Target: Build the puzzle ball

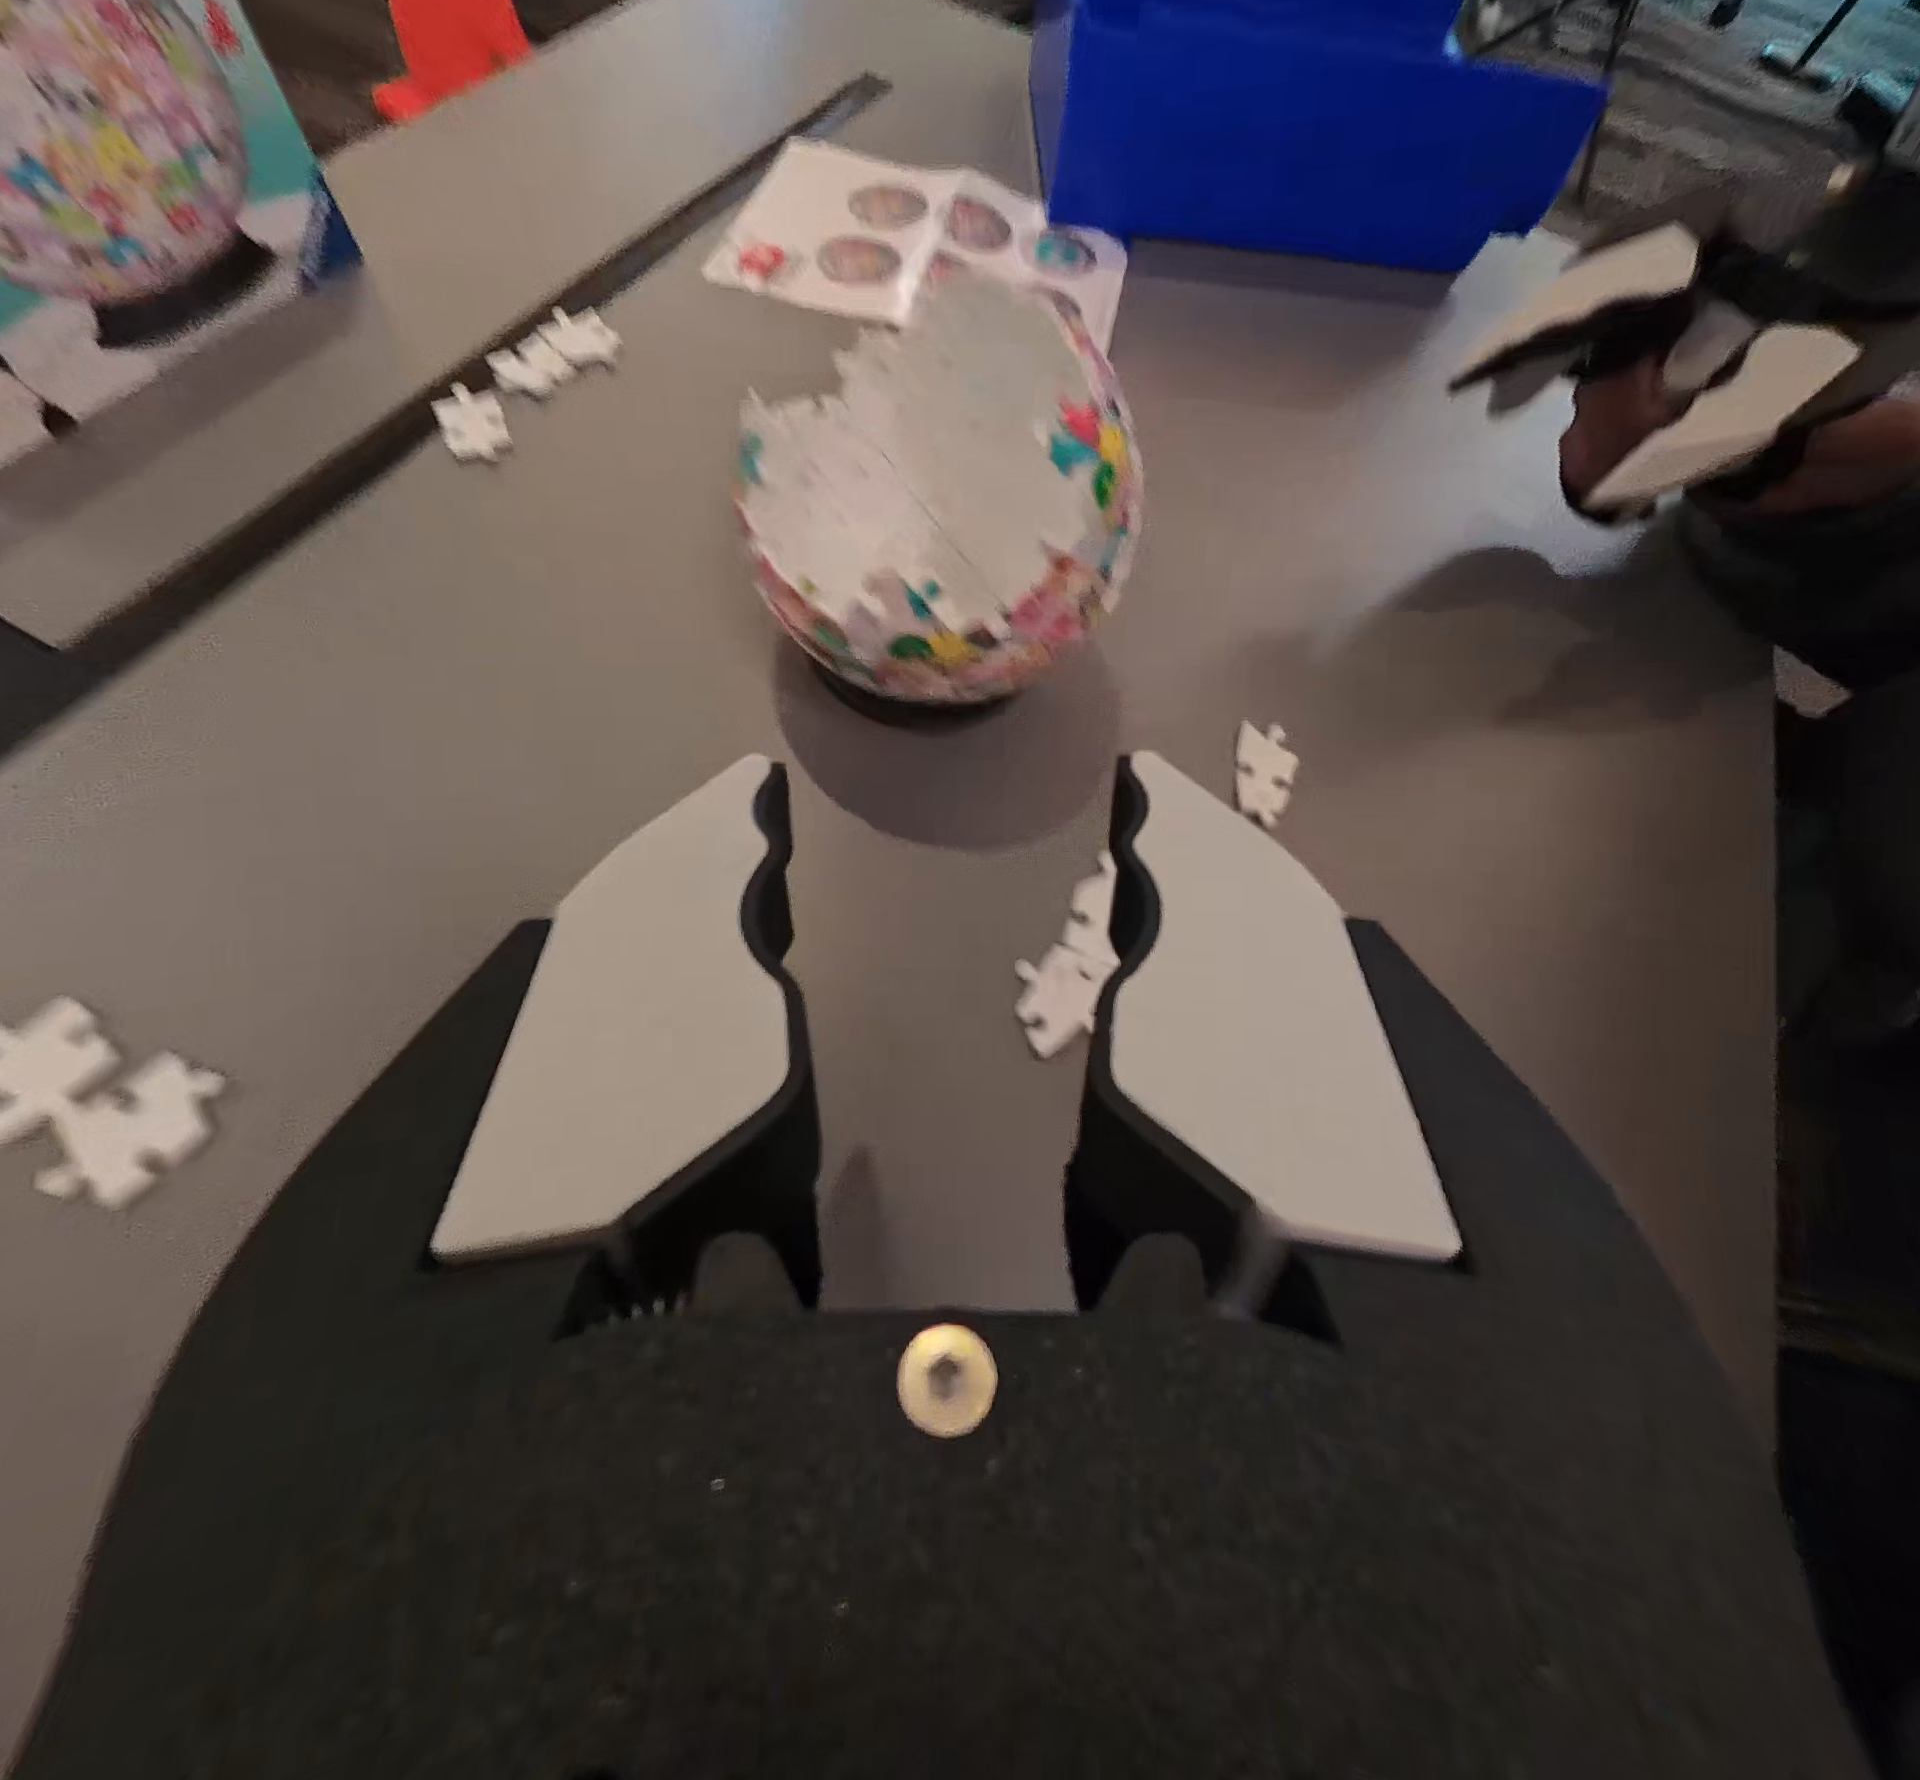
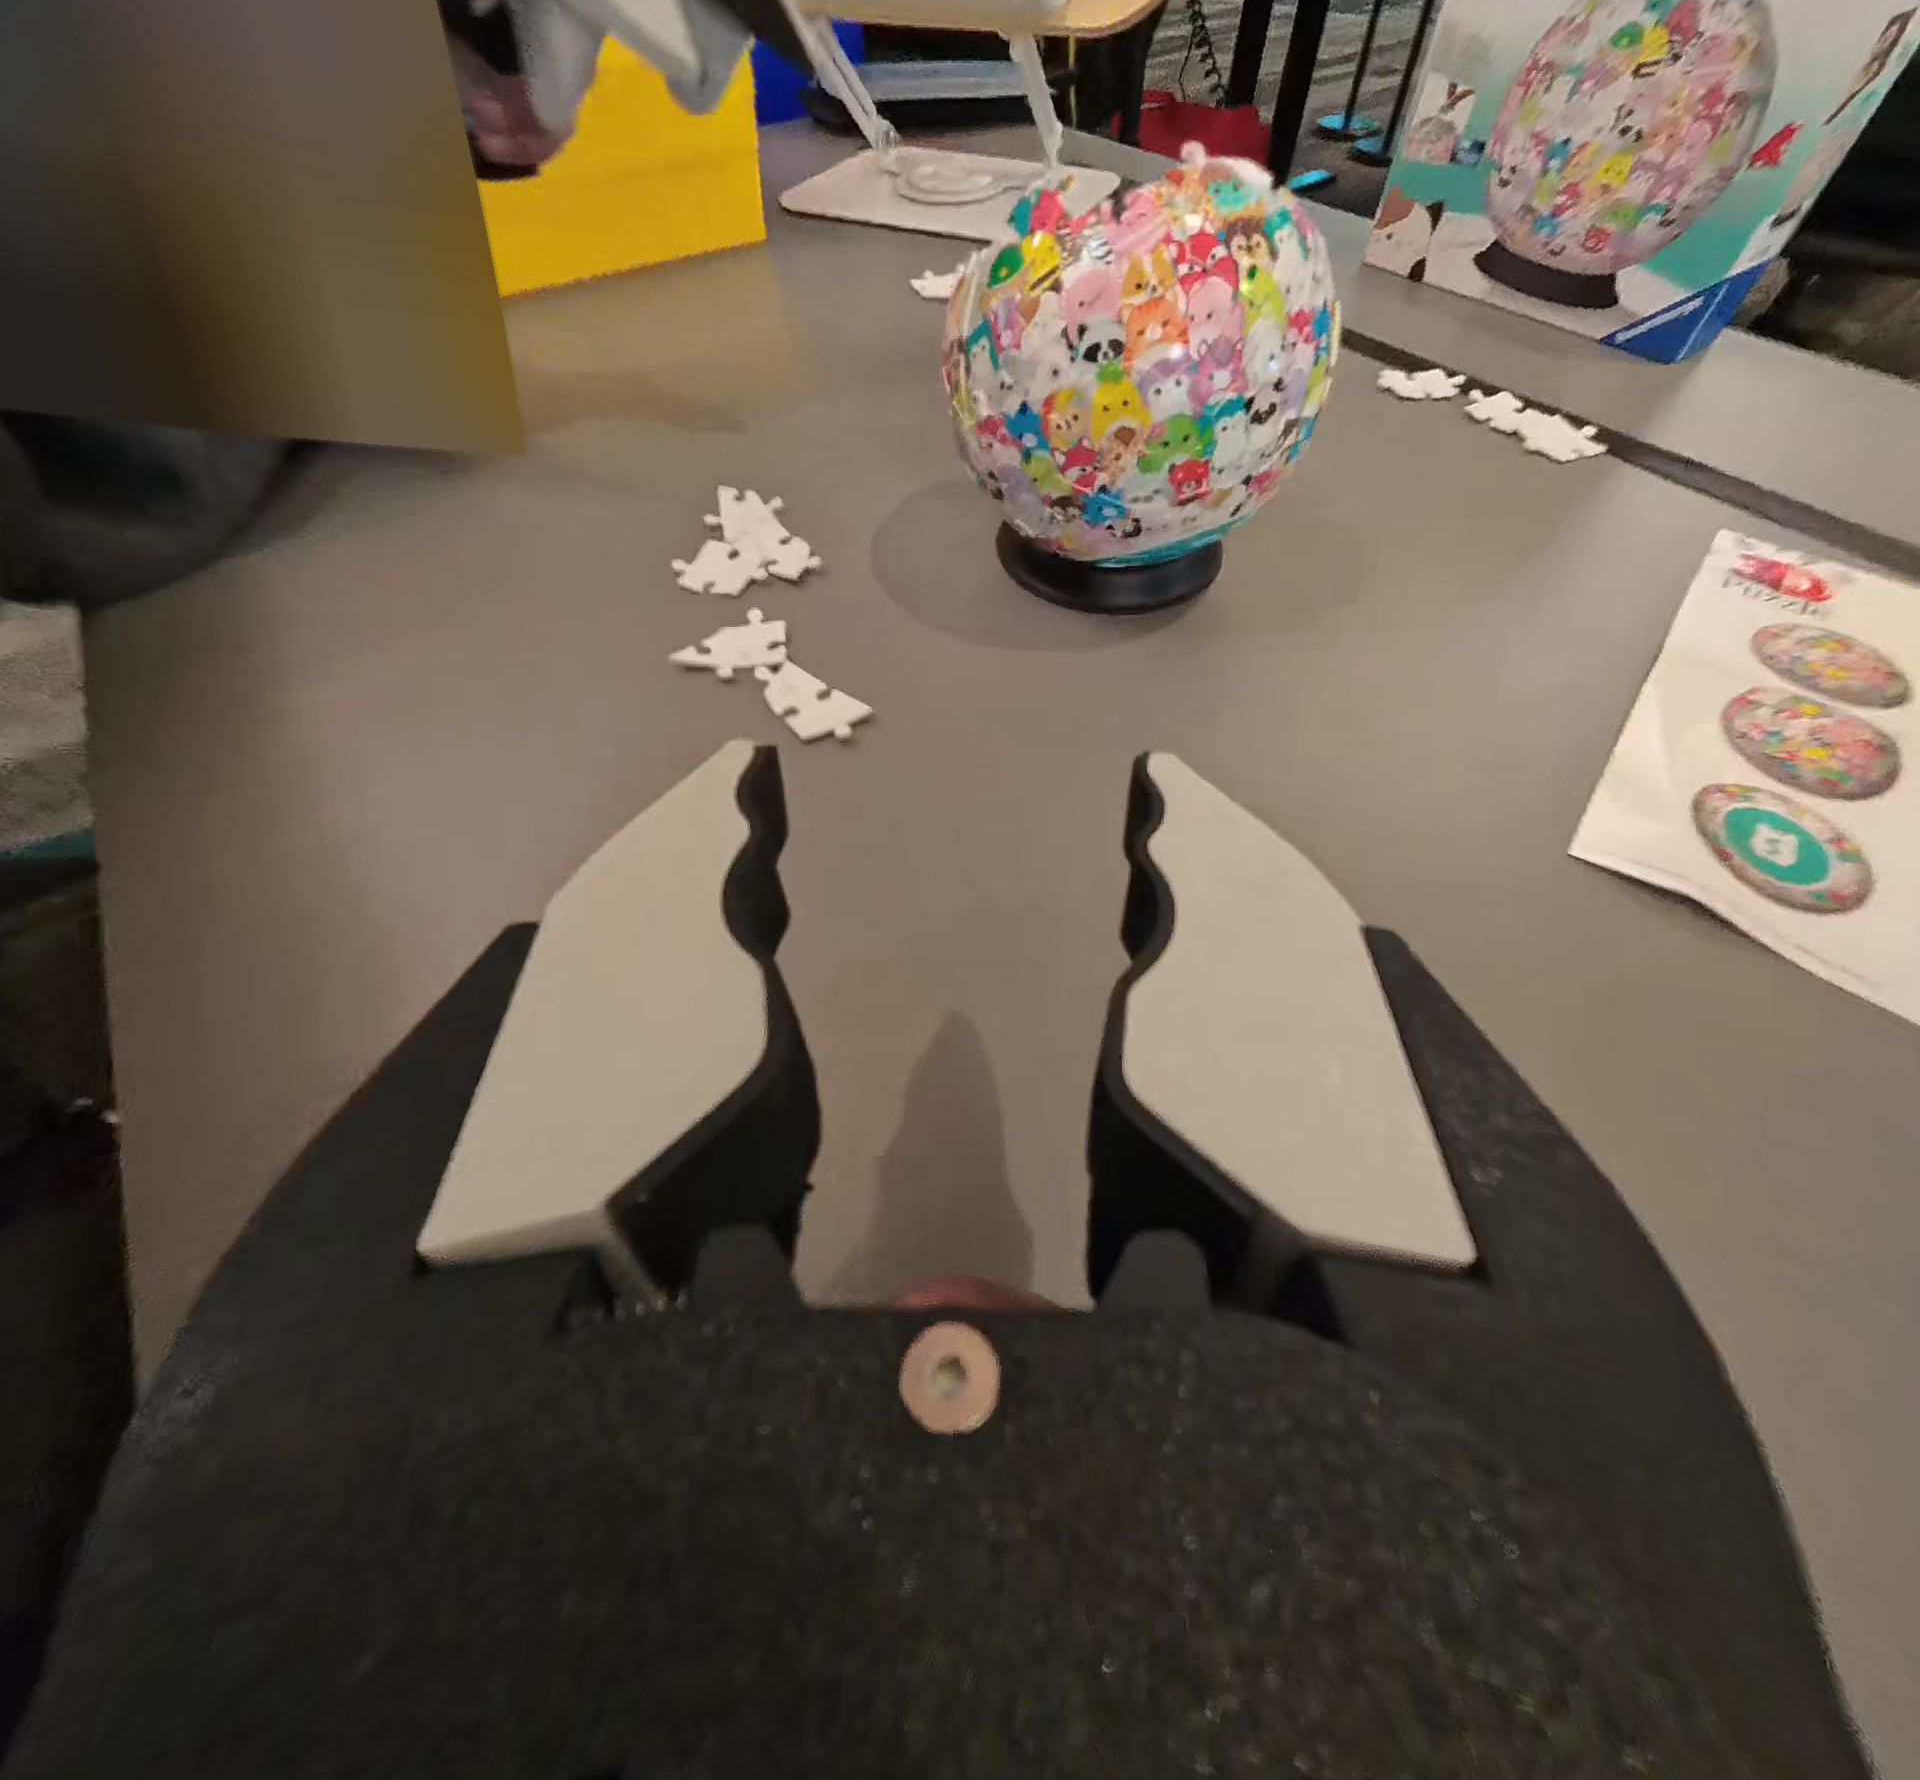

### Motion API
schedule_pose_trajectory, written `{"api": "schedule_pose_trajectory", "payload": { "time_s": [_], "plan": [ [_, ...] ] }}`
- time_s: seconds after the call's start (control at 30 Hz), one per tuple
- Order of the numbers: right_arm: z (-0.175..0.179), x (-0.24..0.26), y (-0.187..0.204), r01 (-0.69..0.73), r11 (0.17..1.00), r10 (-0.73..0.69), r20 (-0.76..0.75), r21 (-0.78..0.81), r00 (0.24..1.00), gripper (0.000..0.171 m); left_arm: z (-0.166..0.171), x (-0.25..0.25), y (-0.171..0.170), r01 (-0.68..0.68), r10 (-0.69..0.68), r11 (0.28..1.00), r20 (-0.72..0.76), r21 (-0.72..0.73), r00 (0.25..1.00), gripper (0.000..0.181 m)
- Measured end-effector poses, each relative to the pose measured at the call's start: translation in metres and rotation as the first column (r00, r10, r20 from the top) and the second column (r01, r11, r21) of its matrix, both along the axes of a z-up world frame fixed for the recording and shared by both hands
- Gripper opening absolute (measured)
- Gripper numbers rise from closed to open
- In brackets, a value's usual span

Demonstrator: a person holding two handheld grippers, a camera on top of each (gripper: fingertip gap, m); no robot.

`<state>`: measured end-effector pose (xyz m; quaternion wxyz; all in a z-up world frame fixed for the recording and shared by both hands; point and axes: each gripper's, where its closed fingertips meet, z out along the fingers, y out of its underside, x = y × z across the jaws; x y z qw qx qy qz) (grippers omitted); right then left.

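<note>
We hover both grippers, between placements, nothing held: left gripper [image 1: 951, 774] jaws wide and empty, right gripper [image 2: 951, 764] jaws wide and empty too

Puzzle ball [image 2: 1138, 380] sits upright on black stand [image 2: 1107, 577], mid worktop [image 2: 416, 795], ahead of both

Shell part built, big gap open on left-view side

Loose white pieces [image 2: 774, 676] lie near stand

Next, we judge: pinch one flat piece off worktop, needs low approach, narrow grip, then seat in gap edge
</note>
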<state>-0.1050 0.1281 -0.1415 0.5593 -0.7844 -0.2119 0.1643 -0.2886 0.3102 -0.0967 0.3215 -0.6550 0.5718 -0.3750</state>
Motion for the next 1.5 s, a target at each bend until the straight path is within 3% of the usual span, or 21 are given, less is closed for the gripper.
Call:
{"api": "schedule_pose_trajectory", "payload": {
  "time_s": [0.13, 0.27, 0.53, 0.7, 0.73, 0.97, 1.13, 1.3, 1.5],
  "plan": [
    [0.006, -0.006, 0.000, -0.017, 0.998, 0.012, 0.082, 0.063, 0.997, 0.057, -0.061, -0.005, -0.055, 0.040, -0.037, 0.999, -0.114, 0.030, 0.993, 0.060],
    [-0.005, -0.016, 0.000, -0.051, 0.999, 0.050, 0.079, 0.005, 0.996, 0.058, -0.115, -0.008, -0.069, 0.132, -0.104, 0.989, -0.319, 0.066, 0.942, 0.058],
    [-0.018, -0.019, 0.003, -0.050, 0.998, 0.053, 0.126, -0.026, 0.991, 0.053, -0.131, -0.015, -0.050, 0.145, -0.103, 0.986, -0.378, 0.086, 0.920, 0.054],
    [-0.021, -0.015, 0.004, -0.038, 0.998, 0.043, 0.089, -0.054, 0.995, 0.052, -0.131, -0.014, -0.048, 0.149, -0.103, 0.983, -0.362, 0.102, 0.926, 0.038],
    [-0.021, -0.015, 0.004, -0.038, 0.998, 0.043, 0.081, -0.056, 0.996, 0.052, -0.131, -0.014, -0.049, 0.150, -0.102, 0.983, -0.363, 0.108, 0.926, 0.027],
    [-0.025, -0.023, 0.003, -0.070, 0.994, 0.076, 0.074, -0.080, 0.994, 0.048, -0.120, -0.023, -0.041, 0.070, 0.055, 0.949, -0.379, 0.308, 0.924, 0.025],
    [-0.018, -0.069, 0.008, -0.223, 0.960, 0.186, -0.212, -0.167, 0.959, 0.045, -0.071, -0.029, -0.042, -0.100, 0.202, 0.906, -0.213, 0.411, 0.956, 0.025],
    [-0.005, -0.130, 0.019, -0.447, 0.852, 0.220, -0.589, -0.272, 0.778, 0.043, -0.047, -0.016, -0.085, -0.160, 0.204, 0.911, -0.076, 0.381, 0.976, 0.024],
    [-0.012, -0.143, 0.019, -0.486, 0.801, 0.136, -0.684, -0.350, 0.717, 0.043, -0.029, 0.003, -0.128, -0.137, 0.137, 0.910, 0.028, 0.392, 0.990, 0.024]
  ]
}}
